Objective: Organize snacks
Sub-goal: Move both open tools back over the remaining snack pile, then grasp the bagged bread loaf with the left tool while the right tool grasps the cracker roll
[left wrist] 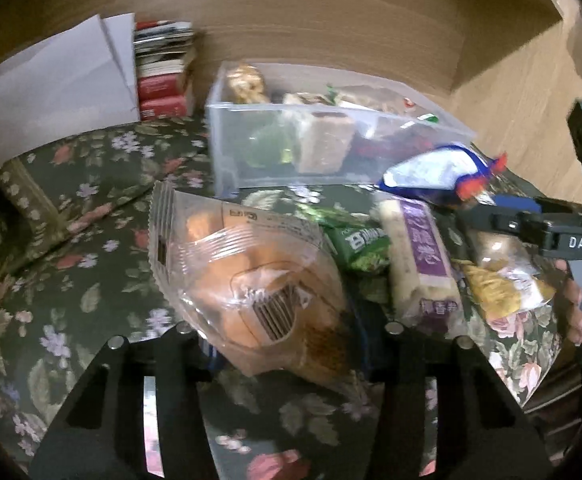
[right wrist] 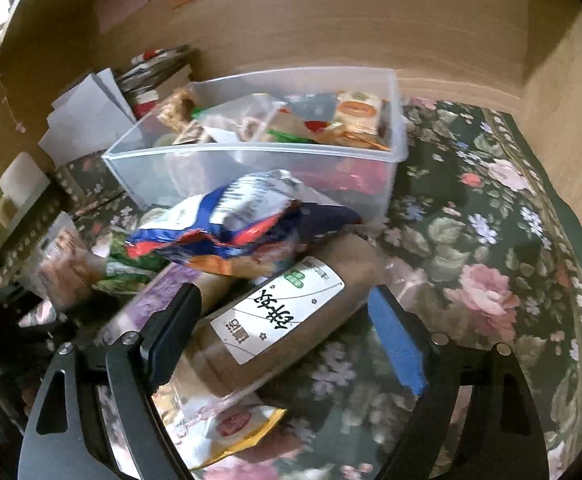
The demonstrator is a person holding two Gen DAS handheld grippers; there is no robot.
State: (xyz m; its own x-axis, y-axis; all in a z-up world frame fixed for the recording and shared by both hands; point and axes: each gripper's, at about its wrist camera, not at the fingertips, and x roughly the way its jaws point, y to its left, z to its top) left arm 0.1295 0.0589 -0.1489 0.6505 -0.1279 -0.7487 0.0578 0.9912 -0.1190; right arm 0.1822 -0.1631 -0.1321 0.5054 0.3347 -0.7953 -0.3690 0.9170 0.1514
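Observation:
My left gripper [left wrist: 289,329] is shut on the lower end of a clear-wrapped bread packet [left wrist: 243,280], which tilts up between its fingers. The right gripper [right wrist: 281,294] stands open astride a brown roll-shaped packet with a white label [right wrist: 275,316]; its blue pad [right wrist: 399,344] is apart from the roll. A blue, white and red bag [right wrist: 231,216] lies just beyond, in front of the clear plastic bin [right wrist: 251,168] that holds several snacks. In the left wrist view the bin [left wrist: 227,152] stands behind a purple bar [left wrist: 423,256] and a green packet [left wrist: 361,248].
A floral green cloth [left wrist: 91,240] covers the surface. White paper sheets [left wrist: 63,80] and a stack of red and white boxes [left wrist: 163,80] stand at the back left against a wooden wall [left wrist: 331,32]. A person's fingers [left wrist: 575,308] show at the right edge.

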